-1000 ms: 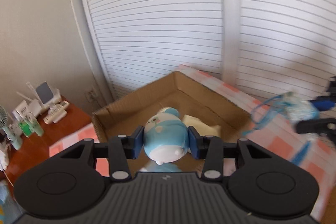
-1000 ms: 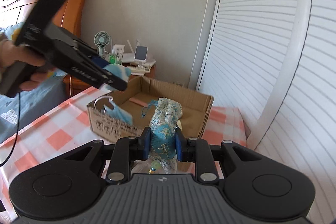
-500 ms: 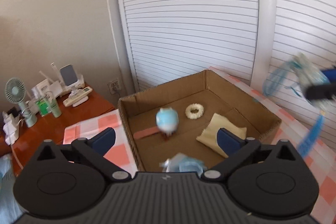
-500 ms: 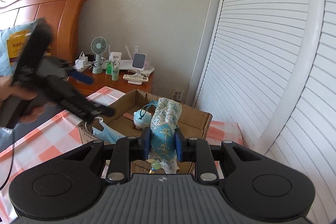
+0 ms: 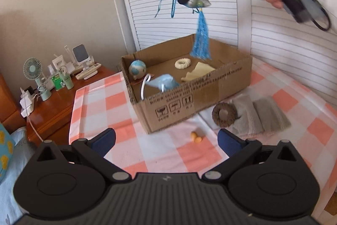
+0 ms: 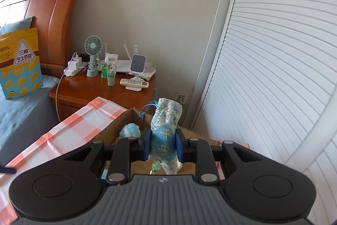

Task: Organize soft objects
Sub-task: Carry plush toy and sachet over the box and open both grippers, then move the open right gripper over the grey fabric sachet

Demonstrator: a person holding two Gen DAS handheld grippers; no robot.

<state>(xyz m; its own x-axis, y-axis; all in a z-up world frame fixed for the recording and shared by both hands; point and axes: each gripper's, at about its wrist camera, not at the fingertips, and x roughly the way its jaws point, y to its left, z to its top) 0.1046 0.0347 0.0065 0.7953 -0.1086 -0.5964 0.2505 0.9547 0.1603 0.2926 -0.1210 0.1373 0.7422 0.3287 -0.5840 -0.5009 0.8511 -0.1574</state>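
Observation:
A cardboard box stands on the checked cloth. Inside lie a blue plush toy, a blue face mask, a cream ring and a yellow cloth. My left gripper is open and empty, in front of the box. My right gripper is shut on a blue lace sachet with a tassel and holds it above the box. The sachet also shows in the left wrist view, and the plush toy in the right wrist view.
A brown ring, folded grey towels and small orange pieces lie on the cloth in front of the box. A wooden nightstand with a fan and bottles stands left. Slatted wardrobe doors are behind.
My left gripper opened and dropped the blue plush toy into the box, then drew back. My right gripper moved over the box with the sachet.

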